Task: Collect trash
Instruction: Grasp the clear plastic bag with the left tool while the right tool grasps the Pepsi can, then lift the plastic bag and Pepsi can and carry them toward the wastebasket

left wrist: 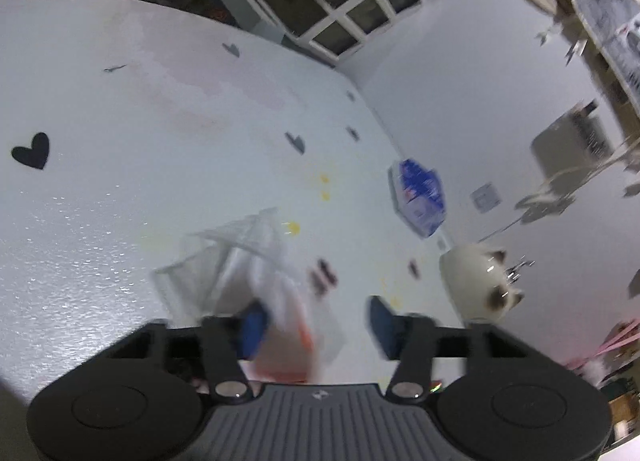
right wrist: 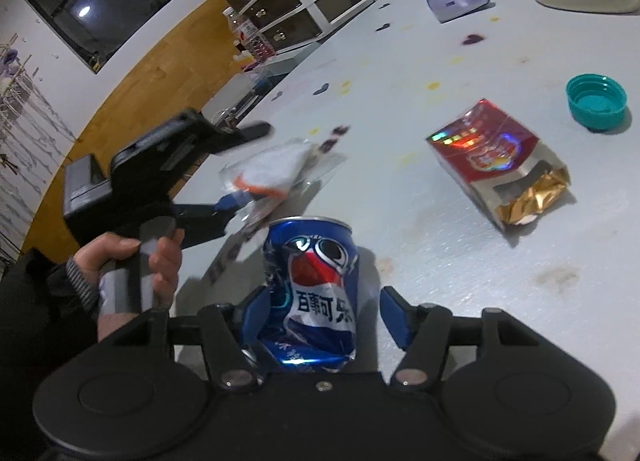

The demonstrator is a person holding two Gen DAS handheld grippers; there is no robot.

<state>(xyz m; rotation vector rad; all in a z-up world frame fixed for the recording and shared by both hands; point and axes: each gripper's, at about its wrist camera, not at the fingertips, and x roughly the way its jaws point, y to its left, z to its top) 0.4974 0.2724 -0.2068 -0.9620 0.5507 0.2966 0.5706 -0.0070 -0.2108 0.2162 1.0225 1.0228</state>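
A crushed blue Pepsi can (right wrist: pixel 316 293) stands roughly upright at the near edge of the white table, dented through its middle. Left of it and a little farther lies a clear plastic wrapper (right wrist: pixel 276 173) with white and orange contents, crumpled and blurred, so its contact with the table is hard to judge. To the right lies an opened red foil packet (right wrist: pixel 496 157), gold lining showing. Far right sits a teal bottle cap (right wrist: pixel 596 101), open side up
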